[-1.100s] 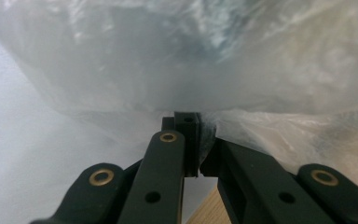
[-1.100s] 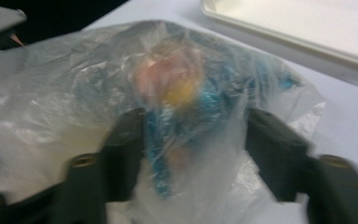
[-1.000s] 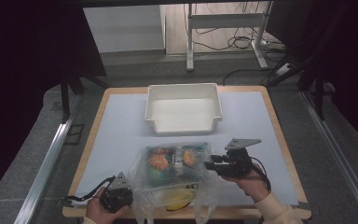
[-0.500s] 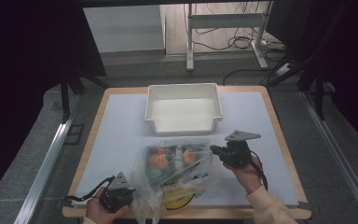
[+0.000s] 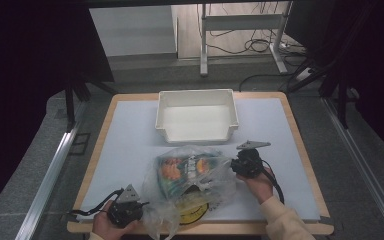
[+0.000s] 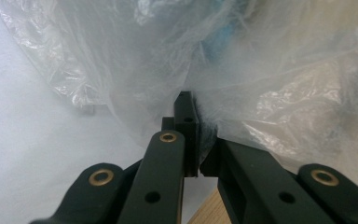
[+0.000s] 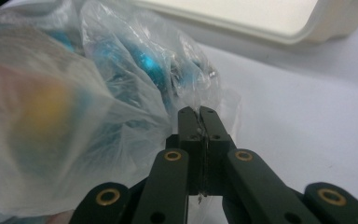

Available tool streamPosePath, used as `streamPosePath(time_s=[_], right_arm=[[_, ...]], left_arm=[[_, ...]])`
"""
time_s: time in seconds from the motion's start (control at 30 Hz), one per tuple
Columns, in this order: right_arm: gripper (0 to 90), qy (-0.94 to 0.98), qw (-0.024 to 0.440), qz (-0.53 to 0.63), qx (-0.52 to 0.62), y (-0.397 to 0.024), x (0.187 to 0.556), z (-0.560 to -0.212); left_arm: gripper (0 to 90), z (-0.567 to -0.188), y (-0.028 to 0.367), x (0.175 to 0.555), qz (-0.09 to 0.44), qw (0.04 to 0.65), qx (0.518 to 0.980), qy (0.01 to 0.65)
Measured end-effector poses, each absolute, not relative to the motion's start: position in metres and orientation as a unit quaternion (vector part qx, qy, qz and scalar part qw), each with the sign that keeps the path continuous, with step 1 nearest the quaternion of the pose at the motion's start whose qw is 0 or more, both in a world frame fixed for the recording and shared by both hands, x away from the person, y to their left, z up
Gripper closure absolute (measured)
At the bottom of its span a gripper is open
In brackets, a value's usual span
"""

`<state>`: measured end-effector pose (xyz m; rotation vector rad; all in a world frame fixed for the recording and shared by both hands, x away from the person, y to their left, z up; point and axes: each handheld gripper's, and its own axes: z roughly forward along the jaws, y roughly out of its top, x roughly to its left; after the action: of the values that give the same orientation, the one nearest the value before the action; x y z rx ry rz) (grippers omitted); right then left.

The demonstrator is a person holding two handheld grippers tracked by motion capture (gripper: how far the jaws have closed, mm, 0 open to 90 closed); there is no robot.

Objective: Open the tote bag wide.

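A clear plastic bag [image 5: 192, 185] holding colourful packets is seen lying on the white mat, just in front of an empty white tray [image 5: 197, 116]. Its near left corner is pinched in the closed left gripper [image 5: 139, 209]. Its right edge is pinched in the right gripper [image 5: 234, 167], whose jaws have just been closing.

Wooden table [image 5: 101, 145], white mat [image 5: 130, 145] on top; white bin [image 5: 197, 118], clear plastic bag [image 5: 190, 182] on mat.

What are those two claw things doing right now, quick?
Left gripper: shut on the plastic bag.
Right gripper: jaws just closed, shut on the plastic bag's film.
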<state>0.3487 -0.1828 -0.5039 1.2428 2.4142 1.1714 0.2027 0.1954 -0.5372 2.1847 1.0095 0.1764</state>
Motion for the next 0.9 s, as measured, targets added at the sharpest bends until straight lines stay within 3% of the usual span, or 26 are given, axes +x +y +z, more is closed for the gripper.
streamPosePath(time_s=[0.47, 0.63, 0.8, 0.9], right_arm=[[87.8, 0.822, 0.086, 0.372, 0.422, -0.181, 0.349, -0.52], [87.8, 0.82, 0.089, 0.377, 0.422, -0.182, 0.349, -0.519], [87.8, 0.819, 0.09, 0.378, 0.421, -0.184, 0.349, -0.519], [87.8, 0.82, 0.091, 0.378, 0.42, -0.184, 0.349, -0.518]], left_arm=[[85.5, -0.537, 0.196, 0.201, 0.075, 0.361, 0.844, 0.39], [64.5, -0.532, 0.199, 0.19, 0.085, 0.377, 0.835, 0.391], [27.3, -0.526, 0.209, 0.174, 0.091, 0.376, 0.832, 0.397], [19.7, -0.519, 0.219, 0.163, 0.096, 0.399, 0.822, 0.394]])
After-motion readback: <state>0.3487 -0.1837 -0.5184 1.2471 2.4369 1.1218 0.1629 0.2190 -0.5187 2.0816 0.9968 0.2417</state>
